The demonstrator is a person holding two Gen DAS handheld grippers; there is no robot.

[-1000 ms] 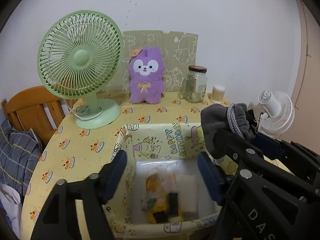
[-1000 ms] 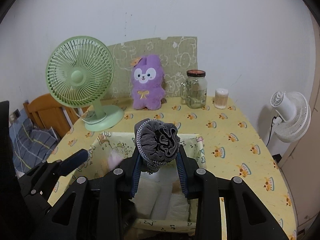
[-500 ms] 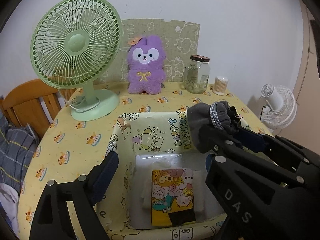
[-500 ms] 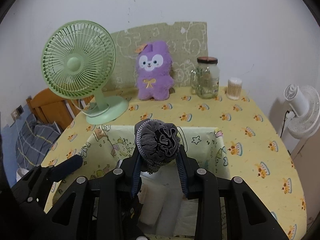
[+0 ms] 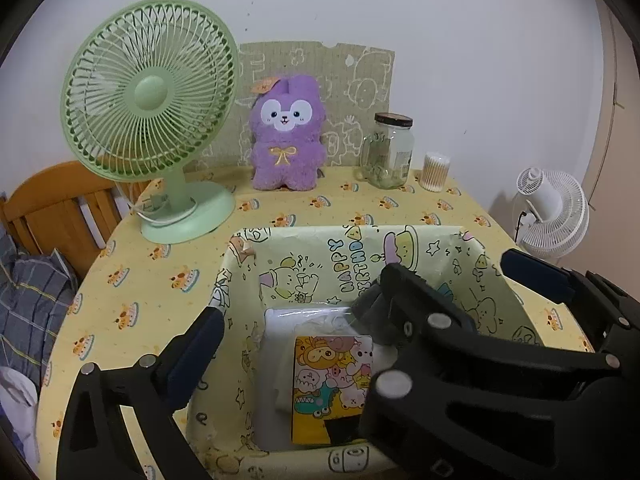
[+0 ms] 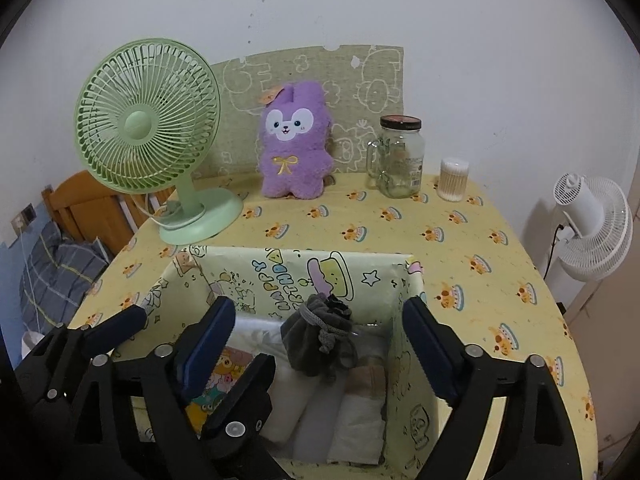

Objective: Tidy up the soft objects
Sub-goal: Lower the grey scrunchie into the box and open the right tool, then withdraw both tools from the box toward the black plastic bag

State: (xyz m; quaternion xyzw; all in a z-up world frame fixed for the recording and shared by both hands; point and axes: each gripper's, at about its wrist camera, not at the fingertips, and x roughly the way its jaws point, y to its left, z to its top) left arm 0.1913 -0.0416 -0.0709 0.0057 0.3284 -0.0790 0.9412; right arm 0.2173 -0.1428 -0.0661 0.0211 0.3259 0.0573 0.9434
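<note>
A paper-lined box (image 5: 348,240) printed with cartoons stands on the yellow table. In it lie white rolled cloths (image 6: 356,412) and a colourful cartoon pack (image 5: 332,384). A grey sock bundle (image 6: 320,336) sits loose on the white rolls, below my right gripper (image 6: 318,312), whose jaws are opening and do not touch it. In the left wrist view the grey sock bundle (image 5: 366,308) is half hidden behind the right gripper's finger. My left gripper (image 5: 320,332) hangs over the box's left half with its jaws opening and nothing between them. The cartoon pack (image 6: 224,364) lies beneath it.
Behind the box stand a green desk fan (image 5: 148,96), a purple plush rabbit (image 5: 286,136), a glass jar (image 5: 388,152) and a tub of cotton swabs (image 5: 434,166). A white fan (image 5: 552,216) is off the table's right edge. A wooden chair (image 5: 52,208) and bedding lie left.
My right gripper has opened and the grey sock bundle has dropped from its jaws into the box. The left gripper's jaws have spread wider, and the cartoon pack has settled flat in the box.
</note>
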